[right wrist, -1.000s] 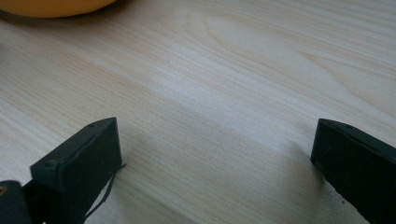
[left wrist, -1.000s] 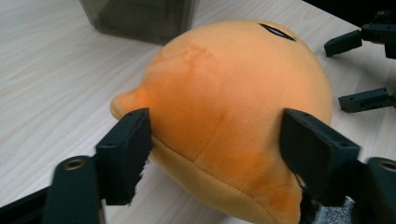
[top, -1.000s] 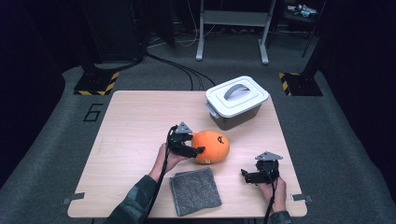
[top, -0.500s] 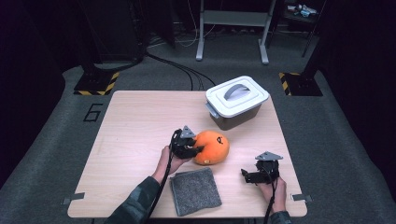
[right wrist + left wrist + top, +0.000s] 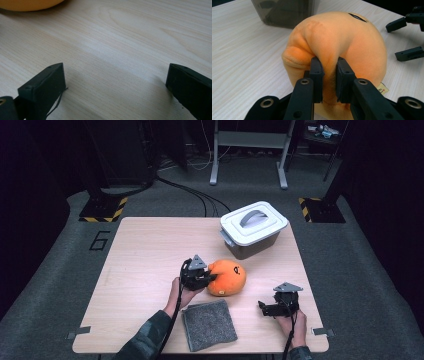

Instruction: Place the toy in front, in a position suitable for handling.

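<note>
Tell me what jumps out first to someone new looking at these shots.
The orange plush toy mid-table: the left gripper has just closed and pinches a fold of its fabric. Behind it stands a grey bin with a white handled lid; a grey felt pad lies at the near edge. The right gripper rests open on the wooden table.

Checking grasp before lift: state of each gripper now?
Left gripper: just closed, pinching the orange plush toy.
Right gripper: open, holding nothing.
</note>
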### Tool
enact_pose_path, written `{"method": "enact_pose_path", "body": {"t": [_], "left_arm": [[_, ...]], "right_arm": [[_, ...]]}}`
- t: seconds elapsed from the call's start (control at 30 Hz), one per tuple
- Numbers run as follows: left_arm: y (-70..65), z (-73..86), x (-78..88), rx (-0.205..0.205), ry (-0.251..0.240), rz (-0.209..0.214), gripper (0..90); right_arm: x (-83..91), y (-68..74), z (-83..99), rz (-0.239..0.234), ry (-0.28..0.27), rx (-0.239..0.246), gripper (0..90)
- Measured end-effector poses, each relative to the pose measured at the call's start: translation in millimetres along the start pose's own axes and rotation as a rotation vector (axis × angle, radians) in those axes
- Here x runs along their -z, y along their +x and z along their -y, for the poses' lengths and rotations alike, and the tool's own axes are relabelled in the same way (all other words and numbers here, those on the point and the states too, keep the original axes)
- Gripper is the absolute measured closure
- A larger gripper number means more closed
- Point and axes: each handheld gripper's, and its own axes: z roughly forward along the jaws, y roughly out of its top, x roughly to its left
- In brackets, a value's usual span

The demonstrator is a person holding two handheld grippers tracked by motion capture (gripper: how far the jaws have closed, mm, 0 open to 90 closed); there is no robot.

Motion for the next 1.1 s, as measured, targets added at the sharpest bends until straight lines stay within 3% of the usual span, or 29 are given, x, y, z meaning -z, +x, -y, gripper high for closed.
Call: {"method": "enact_pose_path", "body": {"t": [0.33,0.47,1.1], "left_arm": [[0.7,-3.1,9.0,-0.020,-0.032,0.008,79.7],[3.9,-2.3,15.3,0.001,-0.055,0.007,79.9],[17.5,-0.5,45.6,0.005,-0.092,-0.026,80.5]], "right_arm": [[0.0,0.0,0.0,0.000,0.000,0.000,1.7],[0.0,0.0,0.0,0.000,0.000,-0.001,1.7],[0.0,0.0,0.0,0.001,0.000,-0.001,1.8]]}}
